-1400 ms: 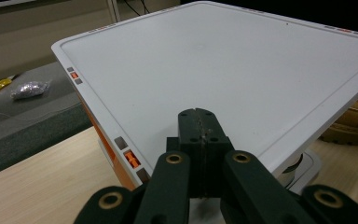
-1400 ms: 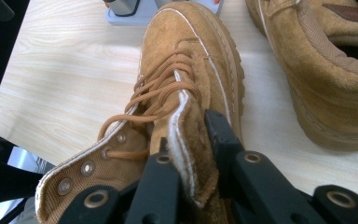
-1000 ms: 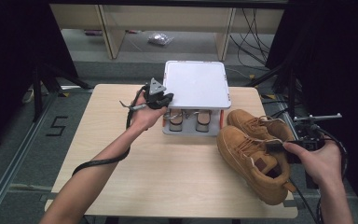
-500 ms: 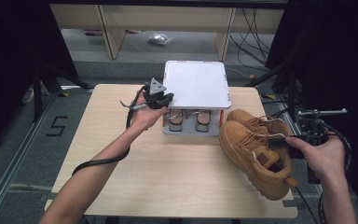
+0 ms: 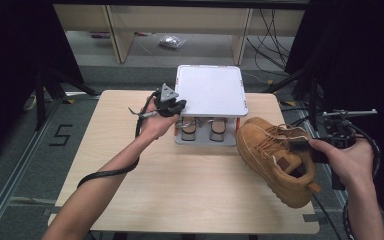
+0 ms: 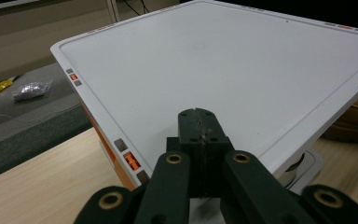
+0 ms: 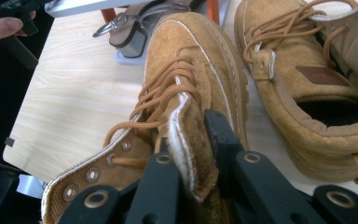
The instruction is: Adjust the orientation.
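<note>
The wooden table [image 5: 130, 190] carries a white-lidded shoe rack [image 5: 210, 90] at its far middle. The near boot [image 5: 275, 160] has swung slightly rightward since a second ago, beside the far boot [image 5: 285, 131]. The right gripper [image 7: 193, 154] stays clamped on its tongue [image 7: 186, 135], so repositioning looks underway. The left gripper [image 6: 198, 135], jaws together, rests on the lid
</note>
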Demonstrator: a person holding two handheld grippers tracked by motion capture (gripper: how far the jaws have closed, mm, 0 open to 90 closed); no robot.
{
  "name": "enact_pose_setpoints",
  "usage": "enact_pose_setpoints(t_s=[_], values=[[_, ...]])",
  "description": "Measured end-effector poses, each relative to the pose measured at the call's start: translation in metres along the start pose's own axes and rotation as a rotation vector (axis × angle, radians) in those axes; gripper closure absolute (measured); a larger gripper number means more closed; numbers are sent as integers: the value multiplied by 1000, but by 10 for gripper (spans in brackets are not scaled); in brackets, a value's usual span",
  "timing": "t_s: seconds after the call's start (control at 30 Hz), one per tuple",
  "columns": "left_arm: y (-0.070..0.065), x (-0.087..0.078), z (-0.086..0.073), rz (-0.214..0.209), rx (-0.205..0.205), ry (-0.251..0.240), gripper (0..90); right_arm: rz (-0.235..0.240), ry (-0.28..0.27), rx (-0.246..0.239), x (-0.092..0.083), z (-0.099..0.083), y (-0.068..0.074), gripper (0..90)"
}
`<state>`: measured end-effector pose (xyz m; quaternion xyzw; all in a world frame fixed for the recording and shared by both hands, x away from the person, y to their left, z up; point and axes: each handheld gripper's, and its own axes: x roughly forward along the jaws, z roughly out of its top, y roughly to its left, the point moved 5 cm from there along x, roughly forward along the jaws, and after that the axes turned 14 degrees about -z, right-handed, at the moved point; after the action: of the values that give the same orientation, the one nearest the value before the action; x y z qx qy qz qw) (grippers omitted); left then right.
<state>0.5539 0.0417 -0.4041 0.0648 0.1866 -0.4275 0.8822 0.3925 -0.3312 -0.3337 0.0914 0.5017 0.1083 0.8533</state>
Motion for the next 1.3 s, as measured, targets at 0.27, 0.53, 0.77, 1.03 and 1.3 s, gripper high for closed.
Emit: enact_pose_setpoints(t_s=[0.27,0.53,0.77,1.03,1.3], values=[[0,0,0,1,1,-3,897,26,-9,16,-4,4,4,842],[0,0,0,1,-2,-5,897,24,-30,7,-12,9,4,841],[0,0,0,-1,-2,-8,897,31,-45,23,-18,14,6,841],[0,0,-1,-2,-3,-11,897,32,-43,34,-16,17,6,841],[0,0,0,0,-5,-10,897,22,-41,49,-23,21,4,841]])
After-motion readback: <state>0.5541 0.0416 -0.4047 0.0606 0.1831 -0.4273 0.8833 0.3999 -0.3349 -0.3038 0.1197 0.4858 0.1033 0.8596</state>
